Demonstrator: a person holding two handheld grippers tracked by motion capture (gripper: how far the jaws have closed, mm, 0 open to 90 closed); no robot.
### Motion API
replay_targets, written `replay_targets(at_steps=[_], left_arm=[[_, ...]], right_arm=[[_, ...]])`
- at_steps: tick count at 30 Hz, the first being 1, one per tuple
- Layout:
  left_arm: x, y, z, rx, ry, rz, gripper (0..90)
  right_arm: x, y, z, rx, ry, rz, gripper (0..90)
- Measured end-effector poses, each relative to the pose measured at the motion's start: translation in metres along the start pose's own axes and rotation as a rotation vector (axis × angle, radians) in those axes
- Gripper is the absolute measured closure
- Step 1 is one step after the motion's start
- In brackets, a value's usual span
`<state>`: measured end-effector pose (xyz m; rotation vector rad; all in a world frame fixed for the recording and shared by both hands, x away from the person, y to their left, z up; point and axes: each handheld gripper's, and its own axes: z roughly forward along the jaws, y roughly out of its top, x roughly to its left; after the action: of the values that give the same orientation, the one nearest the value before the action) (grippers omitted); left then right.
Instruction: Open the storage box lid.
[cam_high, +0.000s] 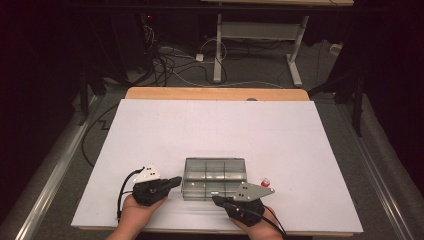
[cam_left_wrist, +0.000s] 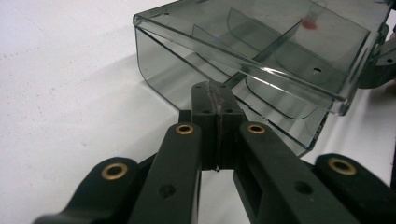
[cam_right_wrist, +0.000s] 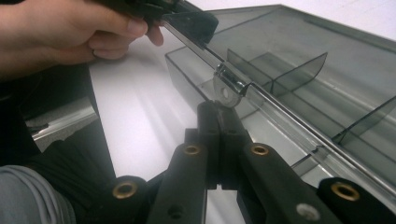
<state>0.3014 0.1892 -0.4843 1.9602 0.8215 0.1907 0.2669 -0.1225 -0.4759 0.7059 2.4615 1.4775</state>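
White table (cam_high: 165, 125), one smoky plastic box (cam_high: 214, 172) near its front edge, two grippers at it.
Left gripper (cam_left_wrist: 215, 95) and right gripper (cam_right_wrist: 218, 109) both have jaws pressed together, tips at the box's rim; one small red-and-white object (cam_high: 265, 182) beside the box is too small to identify.

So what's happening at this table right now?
A person holds a gripper in each hand at a smoky clear plastic compartment box on the white table. The left gripper, jaws shut, points at the box's left end. The right gripper, also shut, sits by the front latch. A small red-and-white object lies to the right of the box.
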Motion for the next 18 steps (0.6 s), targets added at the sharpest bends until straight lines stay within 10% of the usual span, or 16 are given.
replay_targets(at_steps=[18], left_arm=[[-0.011,0.006,-0.008,-0.055,-0.036,0.028,87.8]], right_arm=[[0.0,0.013,-0.007,-0.055,0.001,-0.026,90.0]])
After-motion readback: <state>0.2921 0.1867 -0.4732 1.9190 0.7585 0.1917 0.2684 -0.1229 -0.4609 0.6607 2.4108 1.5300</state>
